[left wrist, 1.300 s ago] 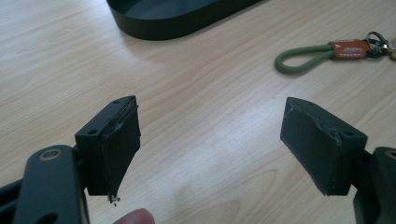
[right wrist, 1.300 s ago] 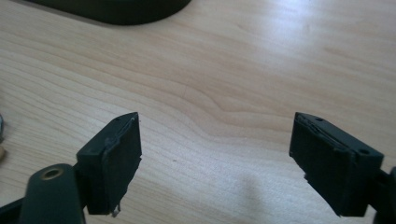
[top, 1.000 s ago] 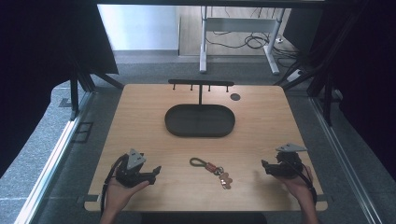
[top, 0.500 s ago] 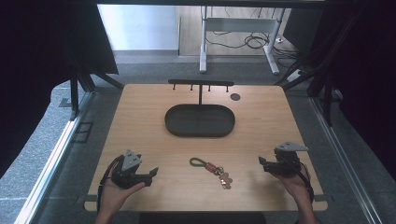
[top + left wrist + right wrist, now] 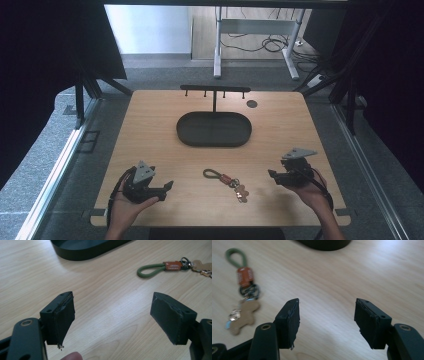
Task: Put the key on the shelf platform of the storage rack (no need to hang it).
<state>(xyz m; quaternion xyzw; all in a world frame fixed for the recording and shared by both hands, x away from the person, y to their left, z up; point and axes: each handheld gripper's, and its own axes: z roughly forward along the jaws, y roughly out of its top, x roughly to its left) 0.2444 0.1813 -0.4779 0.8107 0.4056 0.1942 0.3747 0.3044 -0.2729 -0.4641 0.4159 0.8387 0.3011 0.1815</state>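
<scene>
While the keyring lies flat on the table at six o'clock of the dark oval tray, both hands hover low on either side of it and nothing is in a grip yet. Green cord loop at its ten o'clock end, orange tab in the middle, keys and a pale bear-shaped charm fanned toward four o'clock.

Left gripper sits at nine o'clock of the keyring, jaws spread wide with only bare wood between them; in the left gripper view the loop lies well beyond the pads at about one o'clock. It has crept slightly toward the near edge since a second ago, no more.

Now the right gripper, out at three o'clock: its jaws have just been closing from full stretch to a partly open gap, and nothing sits between them, as the right gripper view makes plain, keyring off at ten o'clock. Compared with the earlier frames it has drifted a touch inward too.

My read: that narrowing looks like sizing up for a pinch on the keys, with the hook rack behind the tray a likely destination. The reach itself has not yet begun.
</scene>
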